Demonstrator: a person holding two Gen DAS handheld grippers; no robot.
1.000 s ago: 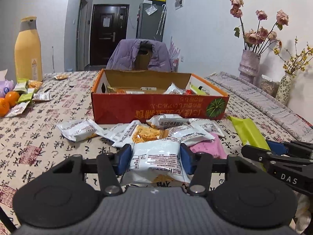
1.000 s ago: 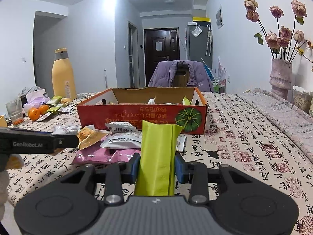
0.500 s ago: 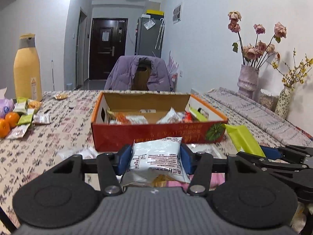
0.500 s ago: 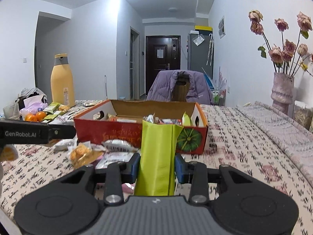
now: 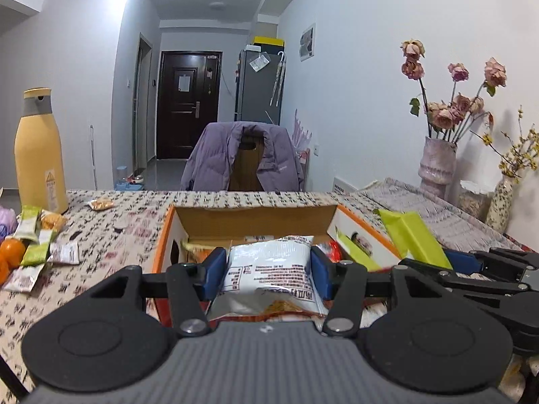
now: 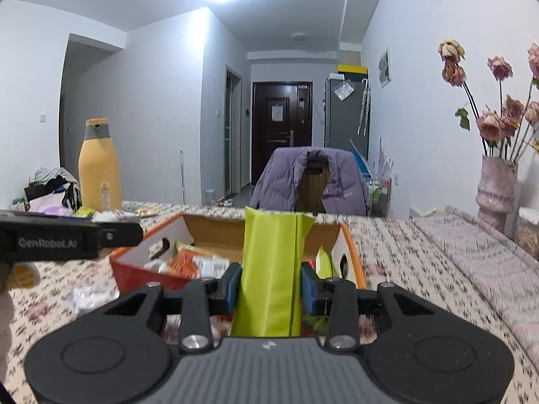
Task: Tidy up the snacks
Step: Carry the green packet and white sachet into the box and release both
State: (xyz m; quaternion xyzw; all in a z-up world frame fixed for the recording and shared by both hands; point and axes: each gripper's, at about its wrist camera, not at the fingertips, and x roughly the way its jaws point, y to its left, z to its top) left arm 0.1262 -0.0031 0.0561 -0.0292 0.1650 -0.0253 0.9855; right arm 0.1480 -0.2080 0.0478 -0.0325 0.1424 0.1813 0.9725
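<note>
Holding one snack in each hand-held gripper, we take the cardboard box [image 5: 256, 217] as our landmark — it lies straight ahead of both and below them, open side up, its long axis running across our view. The left hand-held gripper [image 5: 267, 274] has its blue pads closed on the sides of a white snack packet [image 5: 269, 269], whose free end points forward over the box's near wall. The right hand-held gripper [image 6: 271, 286] is clamped on a lime-green pouch [image 6: 271, 266], long axis along the fingers, its free end pointing up and ahead over the box's right half.

Neither pair of jaws is fully shut; each stands only as wide as its packet.

Inside the box we see orange and white packets [image 6: 188, 264] near its left wall and another green pouch [image 6: 323, 262] against its right wall. We judge the left one slightly nearer the box's middle. More wrappers [image 5: 37, 252] lie on the counter [image 5: 101, 235] left of the box — not yet sorted.
</note>
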